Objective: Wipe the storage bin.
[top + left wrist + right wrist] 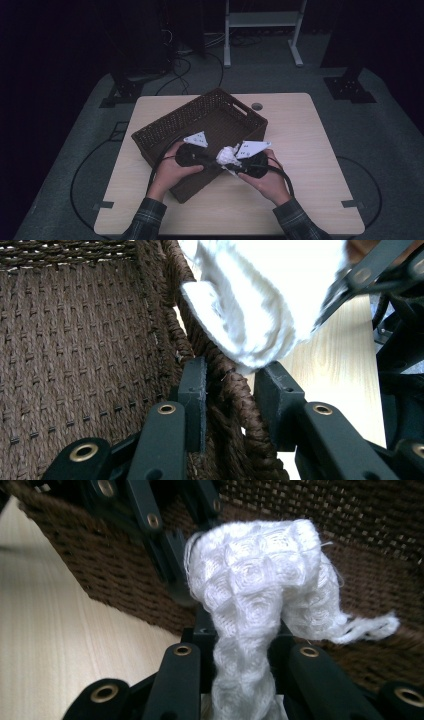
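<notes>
Right gripper (240,645) jaws clamp white cloth (260,580); left gripper (230,390) jaws straddle basket rim (220,390).

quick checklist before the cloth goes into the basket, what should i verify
1. Right claw shut on the white cloth: ok.
2. Left claw straddling the wicker basket's rim, steadying it: ok; whether the pads press cannot tell.
3. Cloth over the basket opening: not ok, in the high view it hangs at the near wall, by the rim.
4. Basket interior free: ok in the left gripper view, bare weave.
5. Cloth's loose tail away from the rim: cannot tell.
6. Basket fully on the table: ok.
</notes>
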A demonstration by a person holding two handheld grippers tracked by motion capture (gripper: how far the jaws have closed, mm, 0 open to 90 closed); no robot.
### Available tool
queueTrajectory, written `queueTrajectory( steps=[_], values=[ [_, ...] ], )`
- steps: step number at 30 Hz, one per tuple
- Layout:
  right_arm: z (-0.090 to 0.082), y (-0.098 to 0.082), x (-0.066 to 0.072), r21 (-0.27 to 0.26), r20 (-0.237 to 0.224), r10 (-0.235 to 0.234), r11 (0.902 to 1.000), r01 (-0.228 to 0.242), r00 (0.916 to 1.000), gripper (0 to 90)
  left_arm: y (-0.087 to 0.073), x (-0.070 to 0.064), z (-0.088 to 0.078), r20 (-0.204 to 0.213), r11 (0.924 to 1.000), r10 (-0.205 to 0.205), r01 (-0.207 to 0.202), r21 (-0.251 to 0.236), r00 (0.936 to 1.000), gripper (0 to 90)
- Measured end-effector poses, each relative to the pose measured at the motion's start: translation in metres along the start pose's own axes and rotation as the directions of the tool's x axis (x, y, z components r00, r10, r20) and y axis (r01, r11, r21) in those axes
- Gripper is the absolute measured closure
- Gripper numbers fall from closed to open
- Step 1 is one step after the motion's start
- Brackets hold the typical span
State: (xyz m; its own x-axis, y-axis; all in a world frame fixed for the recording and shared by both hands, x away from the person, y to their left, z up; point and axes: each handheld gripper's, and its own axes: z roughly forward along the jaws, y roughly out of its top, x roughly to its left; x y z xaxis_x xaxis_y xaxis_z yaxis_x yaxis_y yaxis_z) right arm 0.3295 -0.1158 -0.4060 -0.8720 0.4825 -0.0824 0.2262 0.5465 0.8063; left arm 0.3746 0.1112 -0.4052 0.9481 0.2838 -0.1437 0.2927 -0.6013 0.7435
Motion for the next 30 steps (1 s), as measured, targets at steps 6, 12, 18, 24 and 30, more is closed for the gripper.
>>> queueTrajectory(
  steps=[6,12,18,24,30],
  values=[
    [0.009,-0.010,-0.002,0.030,-0.004,0.023,0.9993,-0.023,0.9997,74.3,0.000,0.000,0.000,0.000,1.0000,-0.003,0.003,0.000,1.0000,66.3],
    [0.020,-0.018,-0.003,0.091,-0.001,0.013,0.9958,-0.012,0.9999,74.3,0.000,0.000,0.000,-0.001,1.0000,-0.003,0.003,-0.003,1.0000,66.3],
    [0.032,-0.026,-0.003,0.137,0.001,0.026,0.9902,-0.026,0.9997,74.3,0.000,0.000,0.000,-0.001,1.0000,0.003,-0.003,-0.001,1.0000,66.3],
    [0.047,-0.033,-0.003,0.183,-0.010,0.021,0.9829,-0.019,0.9997,74.3,0.000,0.000,0.000,-0.001,1.0000,0.000,0.000,-0.001,1.0000,66.3],
    [0.059,-0.039,0.000,0.231,-0.021,0.018,0.9728,-0.013,0.9996,74.3,0.000,0.000,0.000,0.000,1.0000,-0.002,0.002,-0.003,1.0000,66.3]
  ],
)
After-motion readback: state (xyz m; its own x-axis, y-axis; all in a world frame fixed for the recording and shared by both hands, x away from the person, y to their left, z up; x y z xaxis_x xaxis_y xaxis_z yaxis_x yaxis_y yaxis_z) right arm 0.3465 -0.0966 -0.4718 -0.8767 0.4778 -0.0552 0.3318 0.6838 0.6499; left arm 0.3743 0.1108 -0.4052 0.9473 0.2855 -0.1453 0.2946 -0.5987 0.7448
